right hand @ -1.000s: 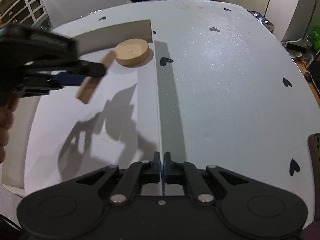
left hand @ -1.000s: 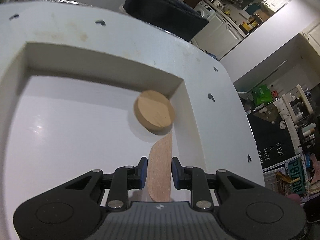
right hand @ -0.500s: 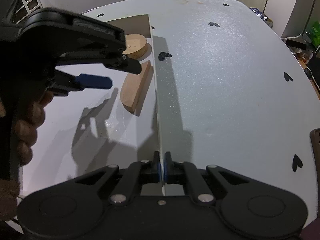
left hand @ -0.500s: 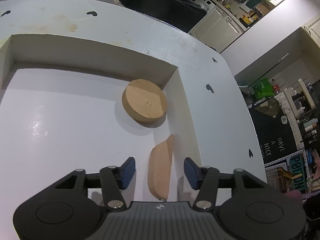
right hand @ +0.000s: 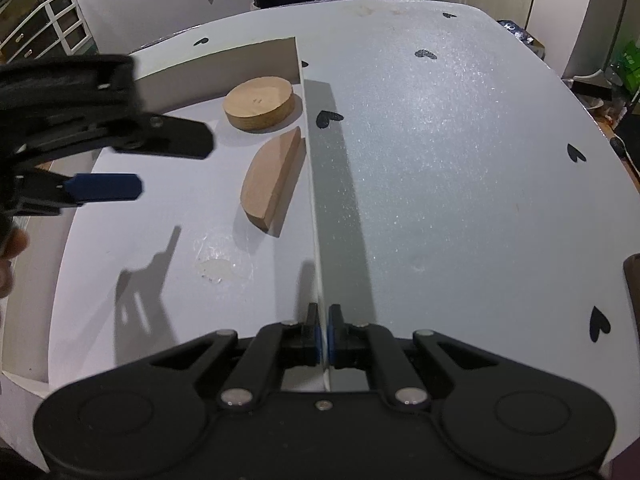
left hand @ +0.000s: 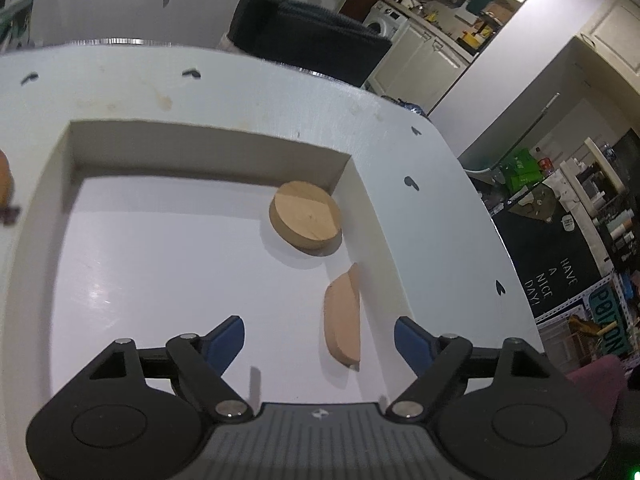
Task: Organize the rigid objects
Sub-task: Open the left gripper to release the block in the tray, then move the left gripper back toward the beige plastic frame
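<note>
A white open box [left hand: 208,148] sits on the white table. Inside it, a round wooden disc [left hand: 306,223] lies in the far right corner, also in the right wrist view [right hand: 258,103]. A half-round wooden piece [left hand: 343,319] lies beside the right wall, just nearer than the disc, and shows in the right wrist view [right hand: 273,182]. My left gripper [left hand: 319,343] is open and empty above the box floor, behind the half-round piece. My right gripper [right hand: 323,334] is shut on the box's right wall [right hand: 310,184] at its near end.
The white table [right hand: 460,160] with black heart marks extends to the right of the box. A dark chair back [left hand: 304,50] stands beyond the far edge. An orange-brown object [left hand: 5,178] shows at the far left edge, mostly cut off. A cluttered room lies to the right.
My left gripper let go of the half-round piece, which now lies in the box by the right wall. The gripper opened wide and pulled back and up. The right gripper has kept its hold.
</note>
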